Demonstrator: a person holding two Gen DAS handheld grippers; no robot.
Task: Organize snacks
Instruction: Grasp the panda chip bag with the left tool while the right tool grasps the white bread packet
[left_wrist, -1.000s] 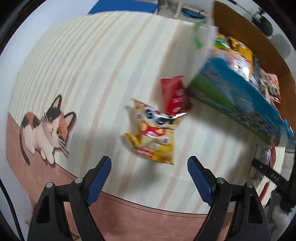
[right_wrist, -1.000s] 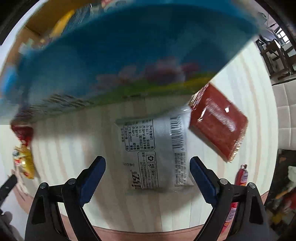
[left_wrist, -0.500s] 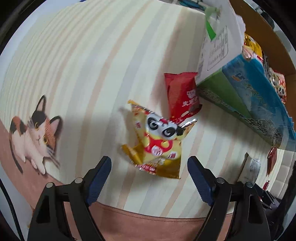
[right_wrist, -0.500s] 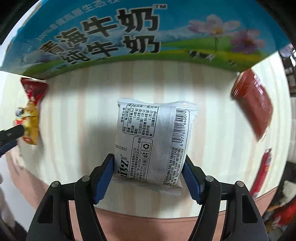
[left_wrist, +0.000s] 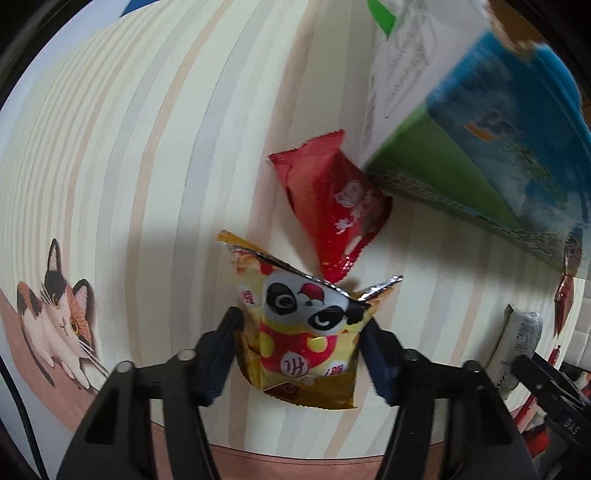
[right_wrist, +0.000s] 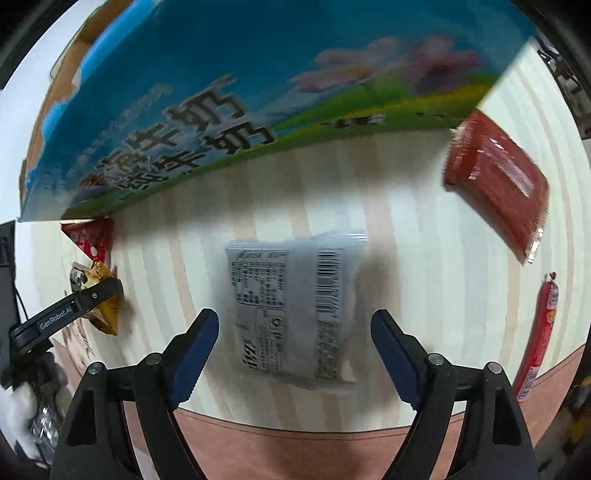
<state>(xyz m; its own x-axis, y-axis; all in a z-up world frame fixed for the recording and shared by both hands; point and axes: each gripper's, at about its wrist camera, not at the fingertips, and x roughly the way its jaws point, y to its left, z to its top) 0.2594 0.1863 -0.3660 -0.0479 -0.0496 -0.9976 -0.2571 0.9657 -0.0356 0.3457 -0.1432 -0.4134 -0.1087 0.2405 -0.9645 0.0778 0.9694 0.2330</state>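
Left gripper (left_wrist: 301, 343) is pinching the crinkly yellow foil panda snack bag (left_wrist: 301, 332), its jaws having just been closing onto both side edges, probably so the bag lifts clear of the red foil packet (left_wrist: 332, 206) beside the blue-and-green cardboard box (left_wrist: 480, 147). Right gripper (right_wrist: 295, 345) is gaping, jaws just reopened, astride the blurred silver wrapper (right_wrist: 295, 310) lying on the striped mat (right_wrist: 406, 258), seemingly untouched.
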